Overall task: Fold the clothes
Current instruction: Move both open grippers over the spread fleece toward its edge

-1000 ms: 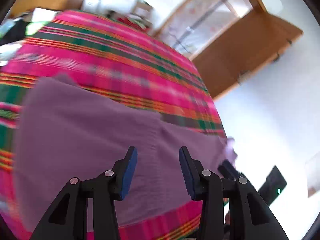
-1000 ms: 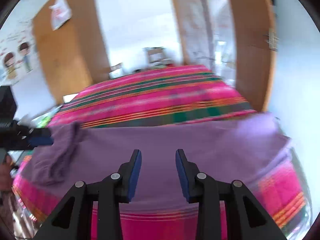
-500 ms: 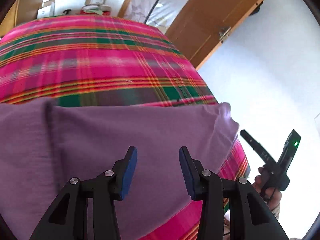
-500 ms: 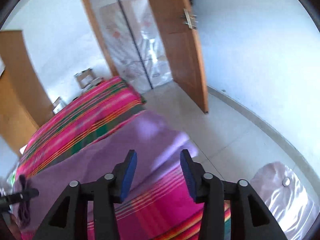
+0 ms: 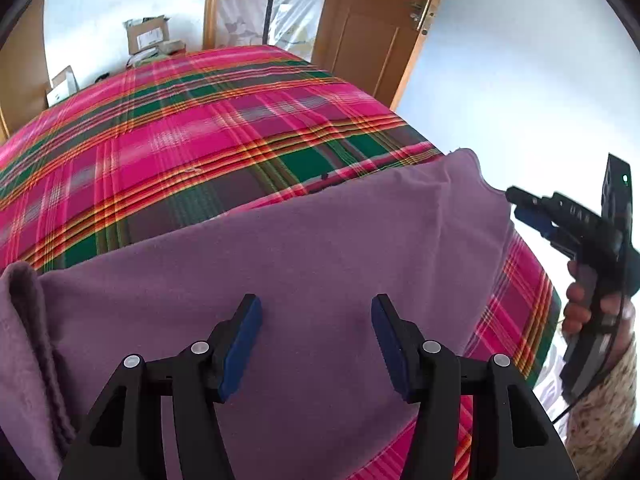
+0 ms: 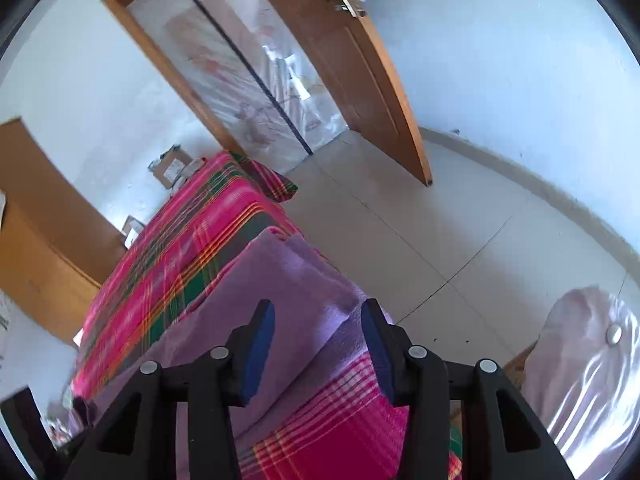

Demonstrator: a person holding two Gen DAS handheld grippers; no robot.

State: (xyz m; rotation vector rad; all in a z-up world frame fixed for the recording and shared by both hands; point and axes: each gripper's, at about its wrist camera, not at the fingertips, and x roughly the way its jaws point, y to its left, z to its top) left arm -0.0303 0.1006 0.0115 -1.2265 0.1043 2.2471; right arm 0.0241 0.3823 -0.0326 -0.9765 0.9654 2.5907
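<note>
I am looking into a bedroom with pale walls, a tiled floor (image 6: 460,240) and an open wooden door (image 6: 360,80) beside a doorway covered in clear plastic sheeting (image 6: 256,88). A bed under a pink, green and orange plaid bedspread (image 5: 192,128) fills most of the left wrist view, with cardboard boxes (image 5: 146,34) against the wall beyond it. The purple garment (image 5: 320,248) lies spread flat across the near part of the bed, its right end reaching the bed's edge, and at the left it is bunched into a thicker ribbed fold (image 5: 28,320). My left gripper (image 5: 316,344) hovers over the middle of this cloth; its fingers have just been opening and now stand wide apart, with nothing pinched between the blue pads, only the garment lying beneath them. In the right wrist view my right gripper (image 6: 318,344) sits at the garment's end (image 6: 288,276) near the bed's edge, where the cloth drapes over the side. Its fingers have just been closing a little yet are plainly parted, and a ridge of the purple cloth rises in the gap between them, though I see no pad pressing on it. From the left wrist view I also see that right gripper (image 5: 532,210) held in a hand (image 5: 580,308) just off the bed's right side, close to the garment's corner. A shiny pinkish cushion (image 6: 584,364) lies on the floor to the right.
</note>
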